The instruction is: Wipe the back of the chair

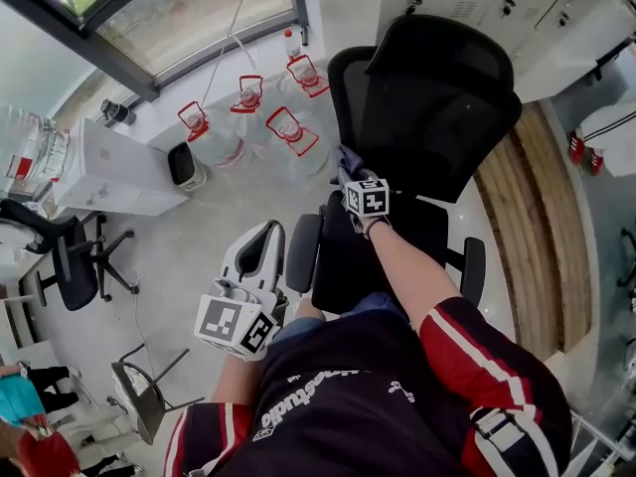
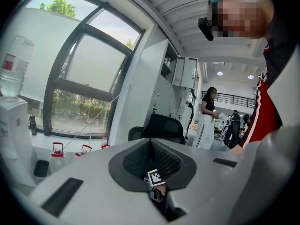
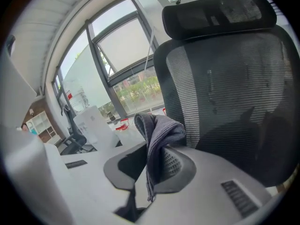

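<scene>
The room had a pale grey floor (image 1: 214,212) with a large window (image 1: 189,13) across the upper left of the head view. Several big water bottles (image 1: 288,132) with red handles stood on the floor below it, and a white water dispenser (image 1: 109,167) stood further left. A black mesh office chair (image 1: 437,117) filled the upper centre of the head view, with its headrest toward the top of the frame. The right tool (image 1: 353,179) was at the left edge of the chair back, with its marker cube facing the camera. Its jaws were pinched on a dark grey cloth (image 1: 348,159), which lay against that edge. In the right gripper view the cloth (image 3: 159,135) rose folded from between the right tool's (image 3: 158,153) jaws. A loose corner hung toward the camera, and the chair back (image 3: 234,88) filled the right half of the frame just beyond it. The left tool (image 1: 263,241) hung low at the lower left of centre in the head view, apart from the chair and beside the armrest. In the left gripper view its jaws (image 2: 151,146) were pressed together on nothing. The chair (image 2: 161,128) showed past them, and a person (image 2: 207,116) stood in the right background.
</scene>
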The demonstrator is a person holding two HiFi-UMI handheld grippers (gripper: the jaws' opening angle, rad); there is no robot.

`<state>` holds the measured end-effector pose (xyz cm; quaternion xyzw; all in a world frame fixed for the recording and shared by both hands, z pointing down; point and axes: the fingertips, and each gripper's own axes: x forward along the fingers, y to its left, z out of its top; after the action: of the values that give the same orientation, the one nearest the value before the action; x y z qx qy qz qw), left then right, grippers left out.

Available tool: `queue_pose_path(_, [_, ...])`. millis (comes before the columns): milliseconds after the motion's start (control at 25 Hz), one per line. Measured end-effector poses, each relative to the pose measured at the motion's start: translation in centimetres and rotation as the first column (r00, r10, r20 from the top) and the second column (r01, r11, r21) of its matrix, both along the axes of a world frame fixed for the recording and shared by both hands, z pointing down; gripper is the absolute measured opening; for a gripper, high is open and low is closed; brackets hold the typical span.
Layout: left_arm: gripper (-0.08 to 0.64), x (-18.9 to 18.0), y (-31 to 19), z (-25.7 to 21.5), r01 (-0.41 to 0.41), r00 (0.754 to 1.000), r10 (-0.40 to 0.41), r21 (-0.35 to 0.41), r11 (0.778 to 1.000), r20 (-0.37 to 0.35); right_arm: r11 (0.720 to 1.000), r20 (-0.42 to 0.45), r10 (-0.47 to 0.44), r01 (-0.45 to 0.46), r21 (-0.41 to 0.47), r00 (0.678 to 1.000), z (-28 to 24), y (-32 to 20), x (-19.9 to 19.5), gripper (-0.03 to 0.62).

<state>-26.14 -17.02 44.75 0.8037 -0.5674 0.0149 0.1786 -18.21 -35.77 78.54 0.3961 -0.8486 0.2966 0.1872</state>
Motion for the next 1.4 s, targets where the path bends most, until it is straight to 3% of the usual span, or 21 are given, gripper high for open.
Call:
queue_pose_path(320, [0.025, -2.4, -2.0, 1.1, 0.01, 1.0, -0.01, -0.032, 0.999, 0.006, 0.999, -0.035, 0.022, -0.023, -0.025, 0.999, 2.7, -3.4, -0.5, 0.058])
queue_pose_path(760, [0.026, -3.0, -1.8, 1.6, 0.029, 0.999, -0.028, -0.053, 0.998, 0.02, 0.999, -0.1, 0.033, -0.036, -0.027, 0.994, 4.6, -4.9, 0.3, 0.058])
queue_pose_path(1400, [0.026, 5.2, -1.3, 1.5, -0.053, 0.998, 0.055, -0.044, 0.998, 0.034, 0.986, -0.176, 0.166, -0.169, -0.003, 0.97, 5.0, -5.2, 15.1, 0.058])
